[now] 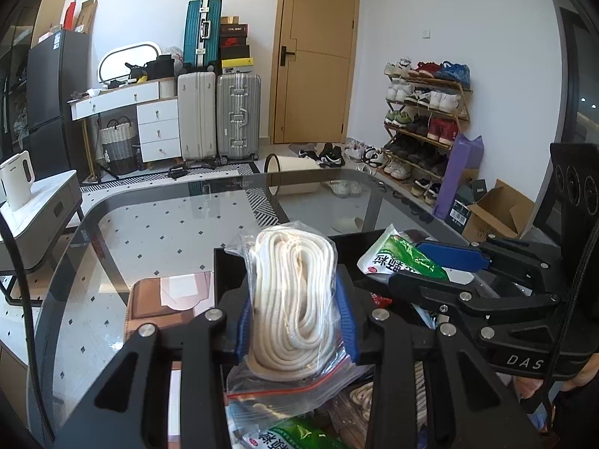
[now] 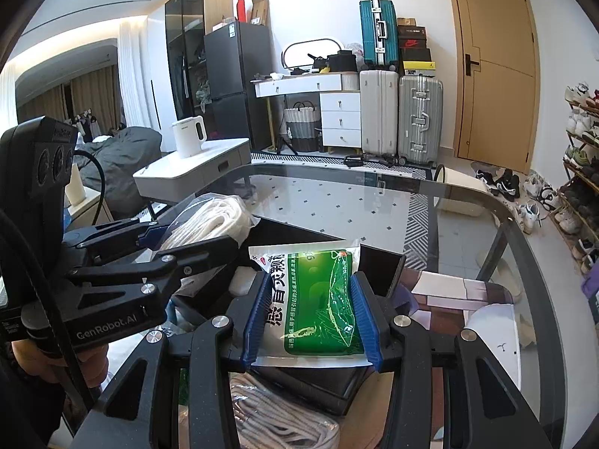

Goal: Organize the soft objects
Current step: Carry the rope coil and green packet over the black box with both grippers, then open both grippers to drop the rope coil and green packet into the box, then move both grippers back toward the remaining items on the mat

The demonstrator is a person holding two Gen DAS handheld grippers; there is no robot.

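Left gripper (image 1: 295, 314) clamped on bagged rope (image 1: 292, 299), long axis upright; right gripper (image 2: 312, 314) clamped on green sachet (image 2: 318, 299), black tray (image 2: 382, 265) directly beneath.

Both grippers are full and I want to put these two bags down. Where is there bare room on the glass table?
The glass table is bare across its far half, beyond the black tray, and along its left side in the left wrist view. Crowded: the tray, under the rope bag and green packet, and the checked mat to its right.
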